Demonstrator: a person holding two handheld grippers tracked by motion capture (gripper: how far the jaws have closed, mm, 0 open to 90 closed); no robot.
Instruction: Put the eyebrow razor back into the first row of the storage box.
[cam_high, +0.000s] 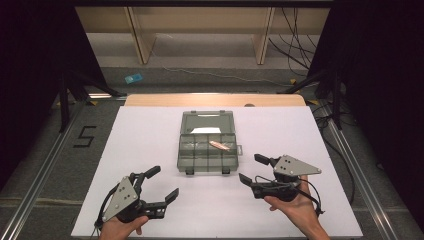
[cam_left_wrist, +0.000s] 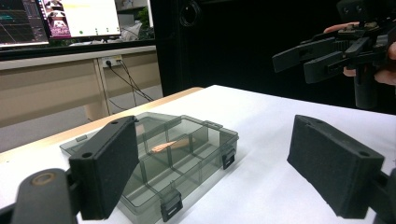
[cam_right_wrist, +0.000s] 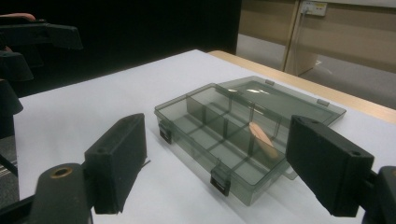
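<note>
A smoky clear compartment box (cam_high: 200, 157) lies open mid-table, its lid (cam_high: 207, 121) laid flat behind it. A slim copper-pink piece (cam_high: 220, 145) rests in a right-hand compartment. My left gripper (cam_high: 164, 182) stands open, near and to the left of the box, with nothing between its fingers. My right gripper (cam_high: 251, 168) hovers open and empty just right of the box's front corner. The left gripper view has the box (cam_left_wrist: 205, 140), the piece (cam_left_wrist: 164, 146) and the right gripper (cam_left_wrist: 299, 58) beyond my own left gripper (cam_left_wrist: 219, 168). The right gripper view shows the box (cam_right_wrist: 196, 116) and the piece (cam_right_wrist: 262, 135) past my right gripper (cam_right_wrist: 224, 163).
A white sheet (cam_high: 150, 140) covers the table, with a wooden strip (cam_high: 215, 100) at its far edge. Metal rails (cam_high: 45, 160) run along both sides. Beyond lie a floor with cables (cam_high: 295, 50), a small blue item (cam_high: 133, 78) and wooden shelf legs (cam_high: 142, 45). Monitors (cam_left_wrist: 60, 18) glow behind.
</note>
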